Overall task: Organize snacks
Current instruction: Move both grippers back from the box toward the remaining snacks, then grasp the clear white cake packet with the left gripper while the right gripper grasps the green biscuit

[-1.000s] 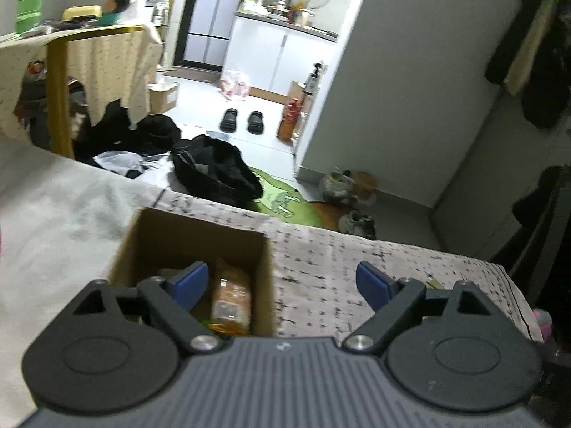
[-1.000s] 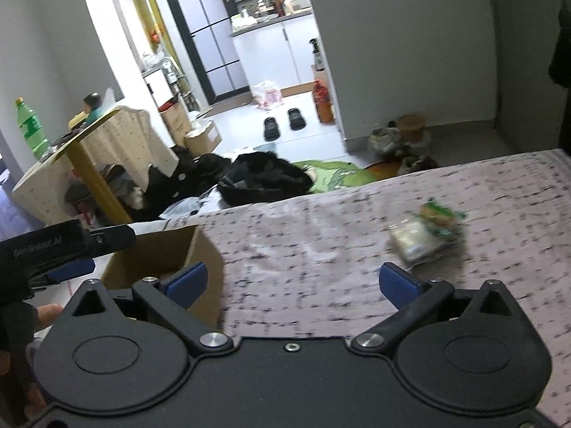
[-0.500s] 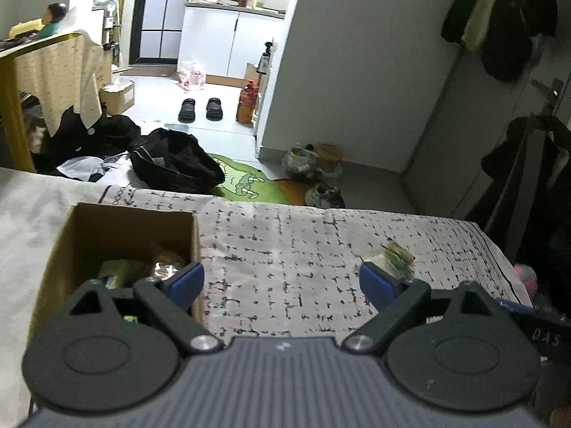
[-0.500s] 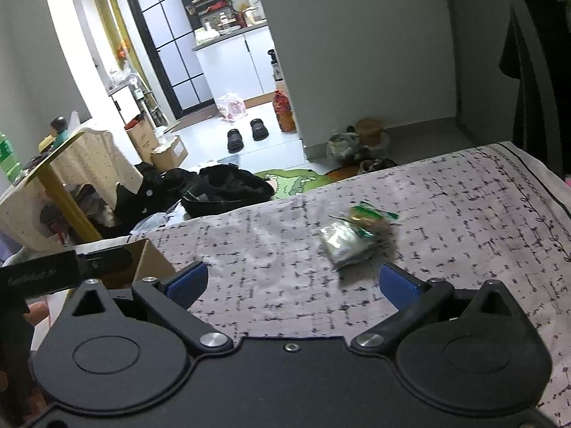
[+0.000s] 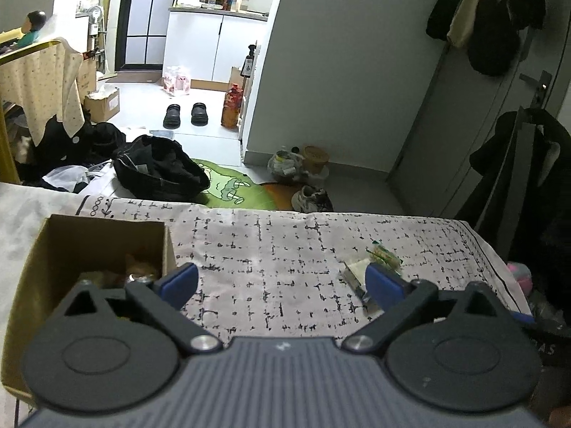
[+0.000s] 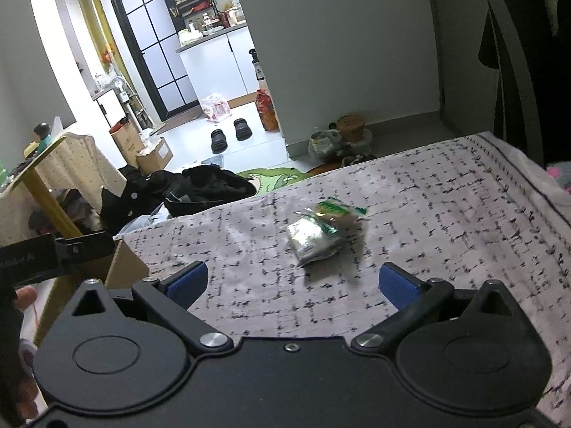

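A brown cardboard box (image 5: 100,239) stands on the patterned bedspread at the left, with orange snack packets (image 5: 141,270) inside. It also shows at the left edge of the right wrist view (image 6: 125,267). A silver and green snack packet (image 6: 323,230) lies on the bedspread, also seen in the left wrist view (image 5: 378,260) partly behind my finger. My left gripper (image 5: 282,283) is open and empty, just right of the box. My right gripper (image 6: 294,283) is open and empty, just short of the packet.
The bedspread's far edge (image 5: 285,212) drops to a floor with a black bag (image 5: 160,167), a green mat (image 5: 232,187) and shoes (image 5: 312,198). A draped table (image 6: 46,167) stands at the left. Dark coats (image 5: 517,164) hang at the right.
My left gripper has swung right, away from over the box, and the packet has come into its view. My right gripper has moved right and closer to the packet, now centred ahead of it.
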Available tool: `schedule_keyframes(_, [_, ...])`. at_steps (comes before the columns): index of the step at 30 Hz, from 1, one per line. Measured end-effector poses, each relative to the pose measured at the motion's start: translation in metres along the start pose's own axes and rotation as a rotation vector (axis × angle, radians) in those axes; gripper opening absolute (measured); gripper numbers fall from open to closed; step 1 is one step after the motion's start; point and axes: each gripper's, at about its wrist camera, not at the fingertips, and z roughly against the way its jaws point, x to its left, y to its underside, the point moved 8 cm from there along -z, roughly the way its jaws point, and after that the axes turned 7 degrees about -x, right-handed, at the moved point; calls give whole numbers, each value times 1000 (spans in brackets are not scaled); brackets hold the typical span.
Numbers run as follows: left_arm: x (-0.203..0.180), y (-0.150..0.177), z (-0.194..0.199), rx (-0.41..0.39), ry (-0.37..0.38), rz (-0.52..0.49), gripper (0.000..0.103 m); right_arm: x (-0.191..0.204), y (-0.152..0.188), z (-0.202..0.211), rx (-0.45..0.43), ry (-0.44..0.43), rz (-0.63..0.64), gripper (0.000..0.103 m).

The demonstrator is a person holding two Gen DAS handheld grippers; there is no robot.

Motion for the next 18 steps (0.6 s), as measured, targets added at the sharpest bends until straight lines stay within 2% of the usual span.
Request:
schedule_keyframes(10, [-23,3,-34,15,14,-38,99,-25,1,-21,9,27,-41,103])
schedule_keyframes(15, [-35,17,-59,67,49,-31,99,-36,-2,-34,18,25,-53,96])
schedule_keyframes(18, [-41,23,-69,67,51,-35,99,-41,-4,-45,36,7,-59,92])
